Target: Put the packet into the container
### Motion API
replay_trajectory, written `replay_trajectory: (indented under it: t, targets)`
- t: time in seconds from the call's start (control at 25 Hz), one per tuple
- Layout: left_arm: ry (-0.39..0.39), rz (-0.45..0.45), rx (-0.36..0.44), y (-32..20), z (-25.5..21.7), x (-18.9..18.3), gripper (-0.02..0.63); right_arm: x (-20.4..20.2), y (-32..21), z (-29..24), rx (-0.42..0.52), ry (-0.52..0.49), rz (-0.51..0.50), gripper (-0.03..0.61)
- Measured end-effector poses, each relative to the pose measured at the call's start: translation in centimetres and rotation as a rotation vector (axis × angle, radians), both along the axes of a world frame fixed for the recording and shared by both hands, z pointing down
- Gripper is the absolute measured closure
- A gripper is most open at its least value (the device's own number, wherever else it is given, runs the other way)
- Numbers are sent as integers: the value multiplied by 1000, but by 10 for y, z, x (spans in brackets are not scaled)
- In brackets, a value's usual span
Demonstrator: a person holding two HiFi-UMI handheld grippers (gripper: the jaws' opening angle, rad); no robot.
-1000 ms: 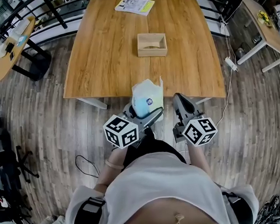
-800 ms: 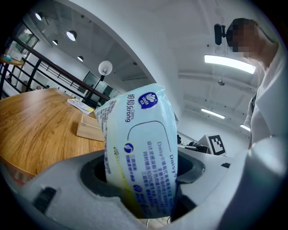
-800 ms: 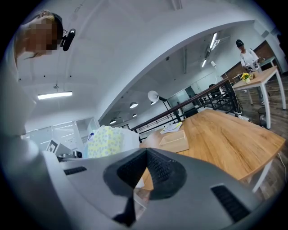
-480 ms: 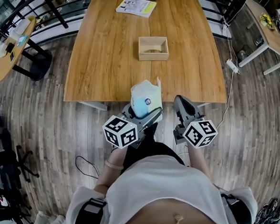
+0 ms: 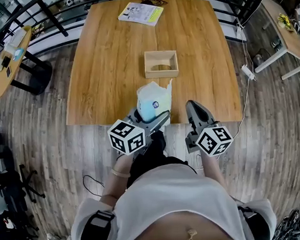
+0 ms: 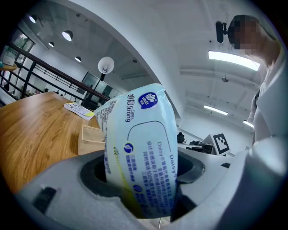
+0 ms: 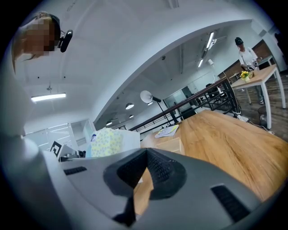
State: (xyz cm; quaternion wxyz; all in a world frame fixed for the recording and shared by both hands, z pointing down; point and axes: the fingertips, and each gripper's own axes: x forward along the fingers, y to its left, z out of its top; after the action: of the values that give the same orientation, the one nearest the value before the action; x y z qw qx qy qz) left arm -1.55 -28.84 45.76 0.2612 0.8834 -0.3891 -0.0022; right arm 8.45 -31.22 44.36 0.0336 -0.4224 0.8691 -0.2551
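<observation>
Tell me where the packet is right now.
In the head view the packet stands clamped in the left gripper, just left of centre at the table's near edge, short of the wooden container.

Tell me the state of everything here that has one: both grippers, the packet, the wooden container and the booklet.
packet: upright, gripped, not yet in the container.
left gripper: shut on the packet.
right gripper: shut, nothing between its jaws.
container: open-topped, standing on the table, no packet inside.
booklet: closed, lying flat at the table's far end.
</observation>
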Motion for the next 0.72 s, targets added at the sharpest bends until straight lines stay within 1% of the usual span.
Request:
replay_trajectory:
  t: [0.24,0.48,0.6,0.72]
  targets:
    - [-14,-4,6,-54,-8,-13,285,-7,-48,-7,-9,-9,9,568]
    - [-42,18,-5,-94,-14,-27,285,-21,-76,-5,-40,-23,4,568]
    - [-62,43,-17,-113,-14,-33,285,-26,-91,-5,-42,-15,1,568]
    - [-114,93,-21,-130,-11,-35,284,-27,-105,-2,-45,-7,6,568]
